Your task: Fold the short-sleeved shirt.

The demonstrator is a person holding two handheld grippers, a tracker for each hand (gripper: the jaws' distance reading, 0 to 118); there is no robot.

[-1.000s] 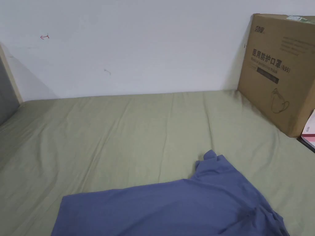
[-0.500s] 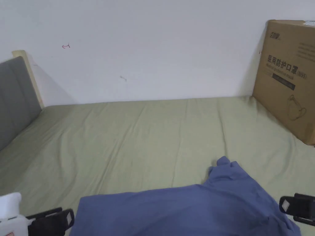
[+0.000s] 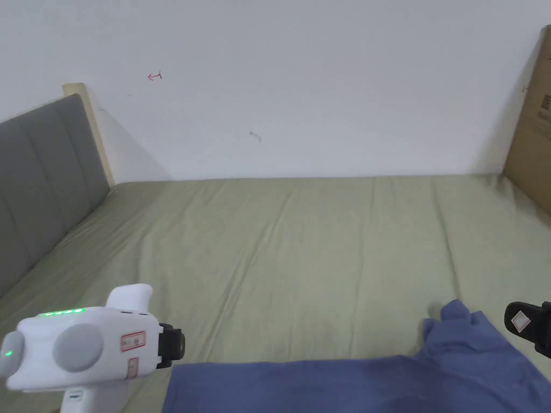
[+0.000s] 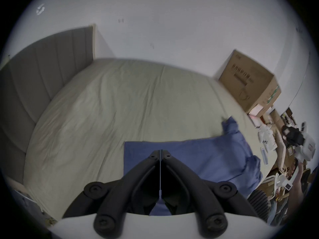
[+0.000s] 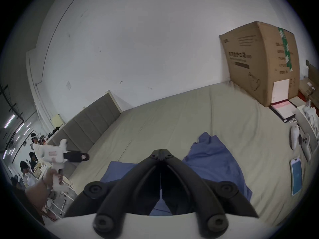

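We see the blue shirt lying flat on the bed at its near edge — long axis running left to right, one sleeve pointing toward the wall. Left gripper and right gripper hover above it — jaws clenched, empty.

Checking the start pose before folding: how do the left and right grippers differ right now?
In the head view, the left gripper shows its white body beside the shirt's left end; the right gripper shows just its black tip by the bunched sleeve end. Both have jaws shut on nothing.
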